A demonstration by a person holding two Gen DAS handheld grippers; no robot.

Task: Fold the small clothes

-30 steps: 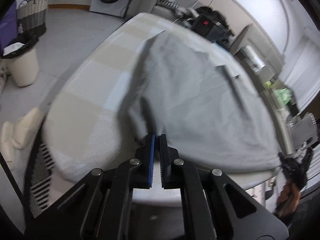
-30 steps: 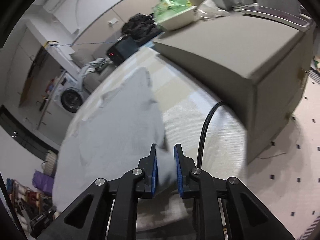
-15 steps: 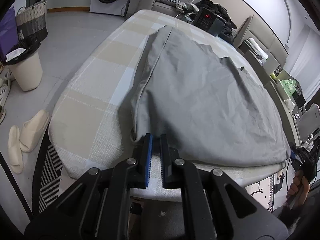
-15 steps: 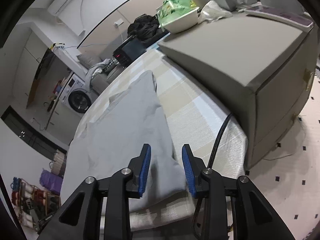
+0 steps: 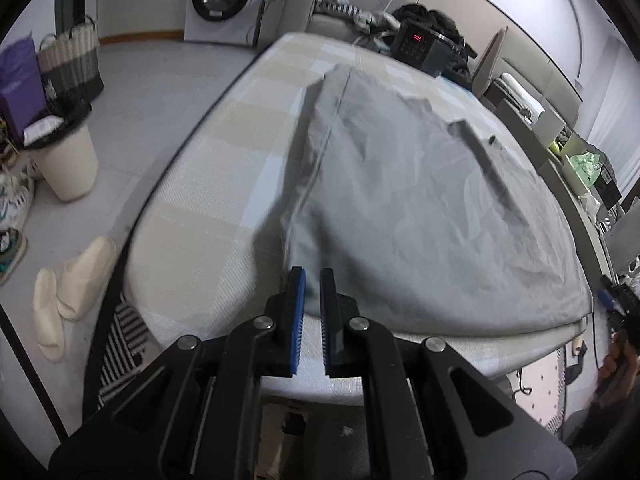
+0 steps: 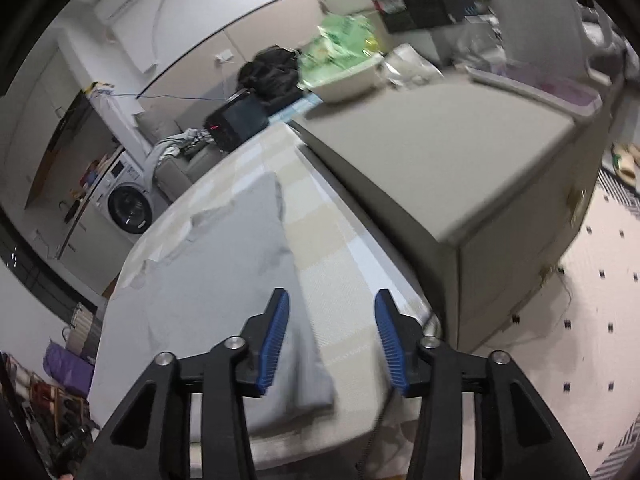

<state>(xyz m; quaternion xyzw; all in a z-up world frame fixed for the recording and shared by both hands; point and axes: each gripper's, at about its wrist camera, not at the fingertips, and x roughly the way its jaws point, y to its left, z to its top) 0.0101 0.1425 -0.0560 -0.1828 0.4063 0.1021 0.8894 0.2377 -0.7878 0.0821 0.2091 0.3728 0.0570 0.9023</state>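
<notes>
A grey garment (image 5: 420,208) lies spread flat on the checked beige table cover (image 5: 208,208). My left gripper (image 5: 312,280) hovers at the garment's near left corner. Its jaws are opening, with a narrow gap and nothing between the blue pads. In the right wrist view the same garment (image 6: 224,272) lies on the cover (image 6: 340,264). My right gripper (image 6: 332,304) stands above its near right corner. Those jaws are opening wide with nothing gripped, and the corner lies loose below the left finger (image 6: 276,332).
A black appliance with a red display (image 5: 420,46) stands at the table's far end. A tall grey cabinet (image 6: 460,160) flanks the table's right side. A black cable (image 6: 380,432) hangs off the near edge. A white bin (image 5: 68,160) and slippers (image 5: 68,292) are on the floor at left.
The right jaws have let go of the garment's corner, spread wide and lifted a little. The left jaws have parted slightly. The garment now lies flat.
</notes>
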